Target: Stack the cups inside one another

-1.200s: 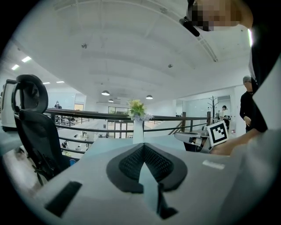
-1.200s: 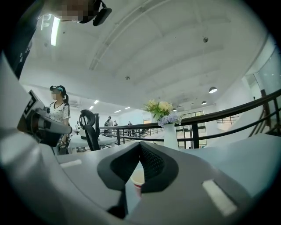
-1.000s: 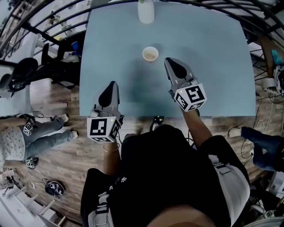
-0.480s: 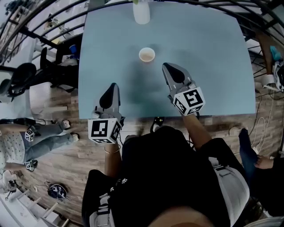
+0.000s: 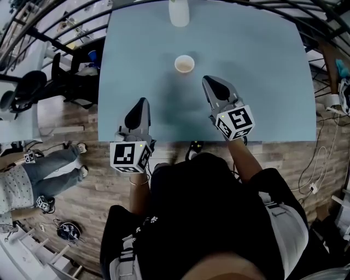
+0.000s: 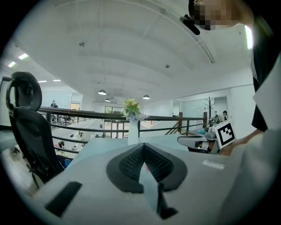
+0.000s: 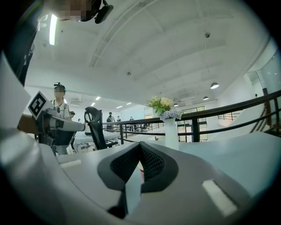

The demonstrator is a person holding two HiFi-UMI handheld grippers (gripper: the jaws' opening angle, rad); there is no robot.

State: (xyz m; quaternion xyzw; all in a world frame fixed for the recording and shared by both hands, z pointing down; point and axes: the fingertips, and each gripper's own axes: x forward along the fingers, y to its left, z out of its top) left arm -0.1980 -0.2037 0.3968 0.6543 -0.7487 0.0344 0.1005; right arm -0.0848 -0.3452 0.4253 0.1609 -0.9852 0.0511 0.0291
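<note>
- Head view: left gripper (image 5: 143, 101) and right gripper (image 5: 208, 79), both clenched on nothing, hover short of the cup (image 5: 185, 64), seemingly idle.
- Cup stands upright, untouched; whether others nest inside is unclear.
- Vase (image 5: 179, 12) sits beyond the cup, out of the way.

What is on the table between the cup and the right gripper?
Nothing. In the head view, only bare blue table lies between the cup and the right gripper.
</note>
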